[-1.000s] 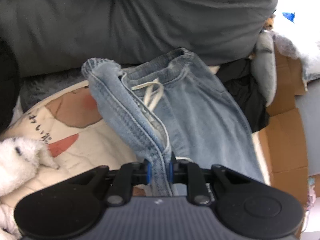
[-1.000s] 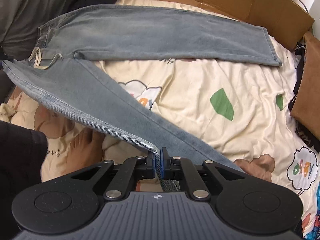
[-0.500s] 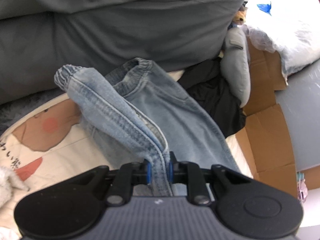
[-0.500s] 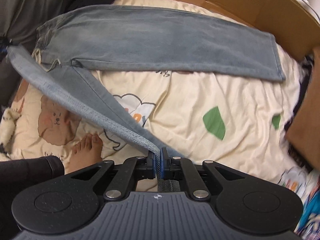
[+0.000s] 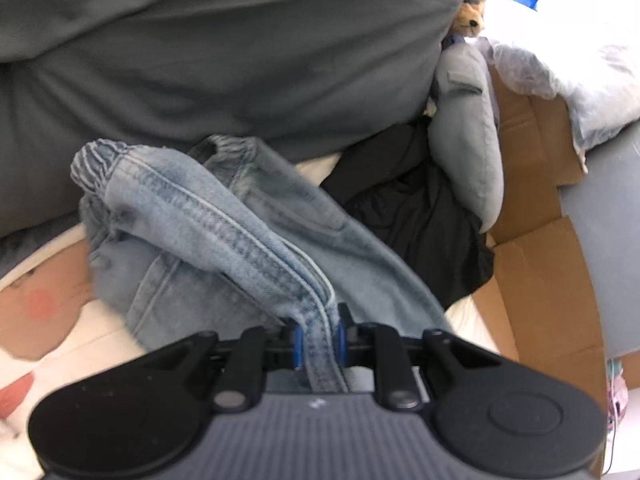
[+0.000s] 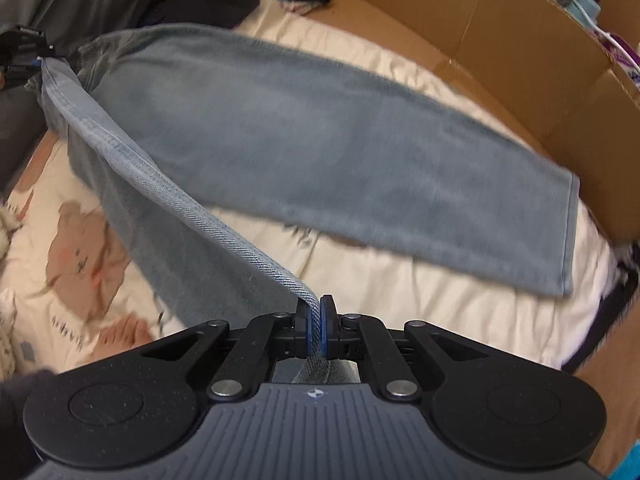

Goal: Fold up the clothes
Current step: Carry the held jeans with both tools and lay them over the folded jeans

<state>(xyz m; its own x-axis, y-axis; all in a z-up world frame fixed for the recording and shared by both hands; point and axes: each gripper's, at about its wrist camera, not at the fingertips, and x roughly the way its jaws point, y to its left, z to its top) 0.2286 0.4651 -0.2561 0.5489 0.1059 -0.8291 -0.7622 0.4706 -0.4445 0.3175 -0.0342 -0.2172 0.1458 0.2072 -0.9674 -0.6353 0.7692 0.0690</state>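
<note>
Two grippers, each clamped on one pair of light-blue jeans (image 6: pixel 320 152) over a bed. Left gripper (image 5: pixel 318 338): blue pads closed on the stitched side seam near the waist, the seam running up and away to the left of the gripper toward the gathered elastic waistband (image 5: pixel 100 160). Beyond the left gripper, the rest of the waist section heaped loosely on a cream sheet (image 5: pixel 68 344) printed with brown and pink patches; farther ahead, a large grey pillow (image 5: pixel 240 48) filling the upper field. Ahead and to the right of the left gripper: a black garment (image 5: pixel 416 208), a pale grey cushion (image 5: pixel 468 136), brown cardboard (image 5: pixel 540 264), and a small tan plush toy (image 5: pixel 472 16) at the far upper right.

Right gripper (image 6: pixel 318 330): pads closed on the edge of one trouser leg, lifted clear of the bed, its folded edge stretched taut from the gripper up and to the far left, ending at the other gripper, partly visible at the left edge of the right wrist view. Other trouser leg lying flat on the cream sheet ahead of the right gripper, hem (image 6: pixel 568 236) to the right and ahead. Below the raised leg, left of the right gripper: cartoon bear print (image 6: pixel 84 248) on the sheet and the toes of a bare foot (image 6: pixel 128 330), blurred. Open cardboard box (image 6: pixel 500 48) beyond the flat leg, ahead and to the right. Dark fabric (image 6: pixel 24 412) at the lower left corner beside the gripper body; not identifiable.
</note>
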